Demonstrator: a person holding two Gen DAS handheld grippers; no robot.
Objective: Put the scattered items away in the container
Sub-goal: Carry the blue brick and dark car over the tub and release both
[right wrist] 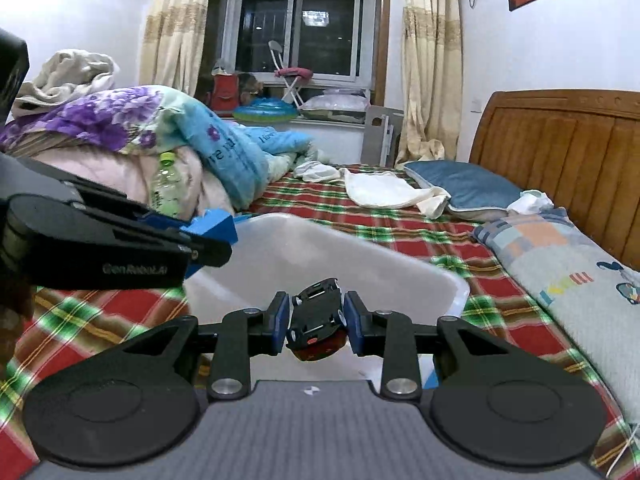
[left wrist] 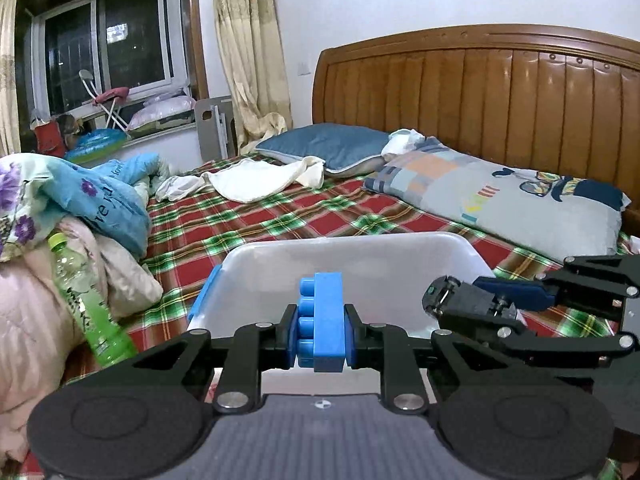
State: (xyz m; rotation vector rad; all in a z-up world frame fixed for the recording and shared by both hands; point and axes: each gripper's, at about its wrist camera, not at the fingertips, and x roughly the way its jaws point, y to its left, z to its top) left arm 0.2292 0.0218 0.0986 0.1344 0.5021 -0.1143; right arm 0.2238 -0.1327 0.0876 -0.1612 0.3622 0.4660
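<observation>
Holding both loads over the white container [left wrist: 400,248] on the plaid bed [left wrist: 248,232], I have my left gripper [left wrist: 321,326] pinched on a blue building block [left wrist: 326,320], studs turned left so the pads bear on its flat ends. My right gripper [right wrist: 316,322] is clamped on a small toy car [right wrist: 318,320], tipped underside-up with its wheels showing. I judge each sits above the open bin so that spreading the fingers would drop it straight inside.
</observation>
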